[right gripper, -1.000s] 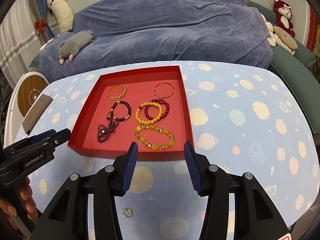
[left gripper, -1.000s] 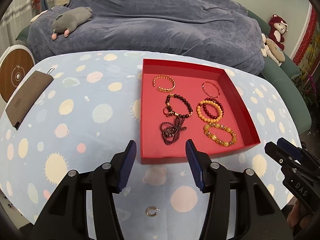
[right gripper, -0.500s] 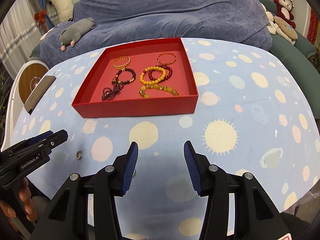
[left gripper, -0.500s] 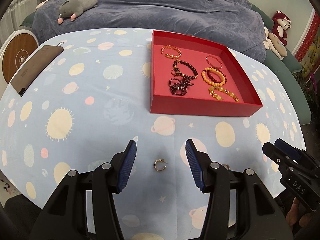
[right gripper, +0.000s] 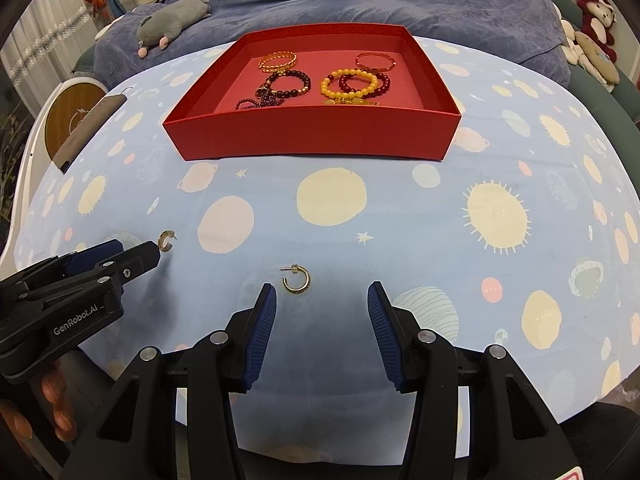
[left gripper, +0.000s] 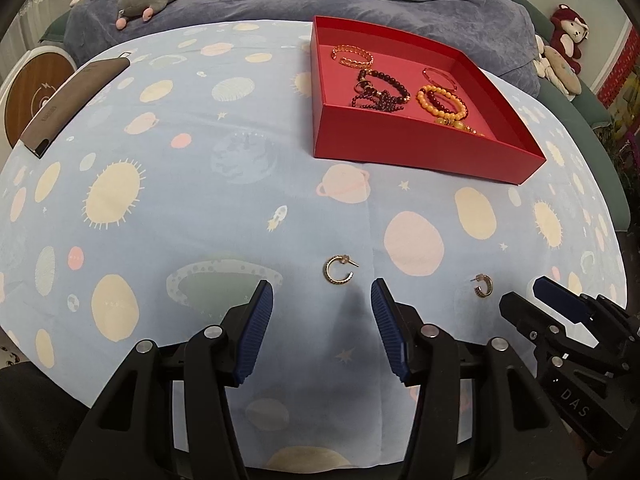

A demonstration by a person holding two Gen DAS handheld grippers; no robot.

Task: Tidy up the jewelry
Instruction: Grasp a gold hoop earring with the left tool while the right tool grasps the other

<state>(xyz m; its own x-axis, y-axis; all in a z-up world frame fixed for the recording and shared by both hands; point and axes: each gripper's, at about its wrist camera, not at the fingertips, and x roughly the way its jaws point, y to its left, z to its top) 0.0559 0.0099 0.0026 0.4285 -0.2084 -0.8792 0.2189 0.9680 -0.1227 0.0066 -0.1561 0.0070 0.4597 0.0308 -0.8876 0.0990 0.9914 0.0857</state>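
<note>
Left wrist view: bead bracelets (left gripper: 440, 98) already fill the red cardboard tray (left gripper: 420, 148) at one o'clock; two small gold hoop earrings (left gripper: 339, 269) remain on the desk (both grippers wide open, empty).

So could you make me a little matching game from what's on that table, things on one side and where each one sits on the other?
Things:
1. Yellow beaded bracelet
2. Small gold hoop earring
3. Second small gold hoop earring
4. Flat brown case

Places:
A. On the cloth, just ahead of the open right gripper
B. Far left edge of the table
C. Inside the shallow red cardboard tray
D. On the cloth, just ahead of the open left gripper

Pairs: 1-C, 2-D, 3-A, 4-B
</note>
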